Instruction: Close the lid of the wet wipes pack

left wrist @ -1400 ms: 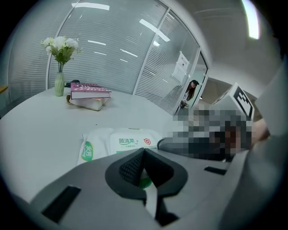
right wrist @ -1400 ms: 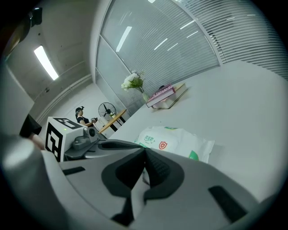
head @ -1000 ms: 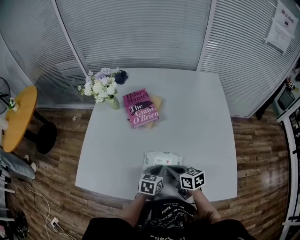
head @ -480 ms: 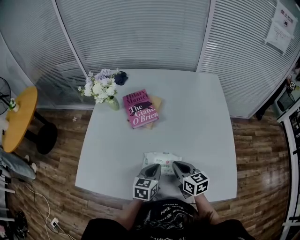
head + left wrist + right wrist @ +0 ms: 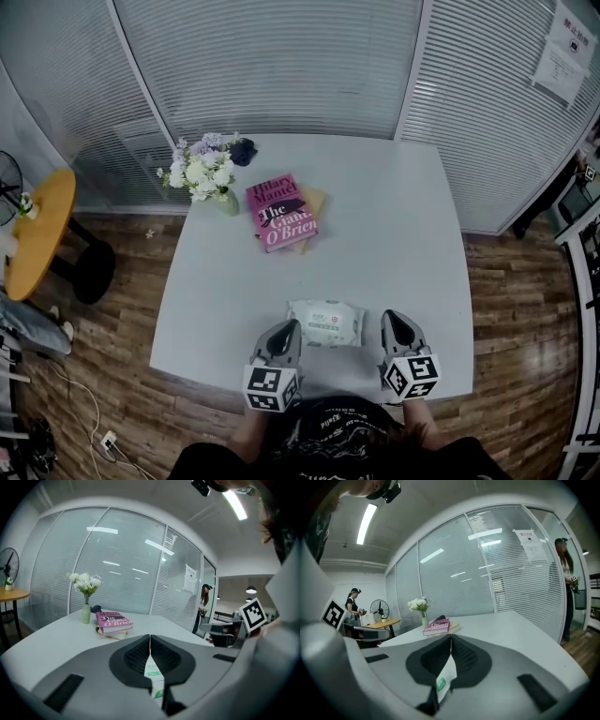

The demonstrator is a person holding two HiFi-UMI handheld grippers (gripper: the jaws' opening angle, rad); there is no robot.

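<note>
The white wet wipes pack (image 5: 325, 323) with green print lies flat near the front edge of the grey table (image 5: 394, 225); its lid looks flat on top. My left gripper (image 5: 287, 325) hovers just left of the pack, jaws shut and empty. To the right of the pack is my right gripper (image 5: 391, 317), also shut with nothing held. In the left gripper view the jaws of the left gripper (image 5: 150, 637) meet, and a strip of the pack (image 5: 155, 677) shows below them. The right gripper (image 5: 451, 637) has its jaws closed together, with the pack (image 5: 444, 679) showing beneath.
A pink book (image 5: 281, 213) lies on a tan pad mid-table. A vase of white flowers (image 5: 202, 178) and a dark object (image 5: 242, 152) stand at the back left corner. A yellow side table (image 5: 37, 234) is off to the left. Glass walls with blinds surround the table.
Both grippers have lifted off the pack and drawn apart, the left one to the left and the right one to the right. The pack lies uncovered between them.
</note>
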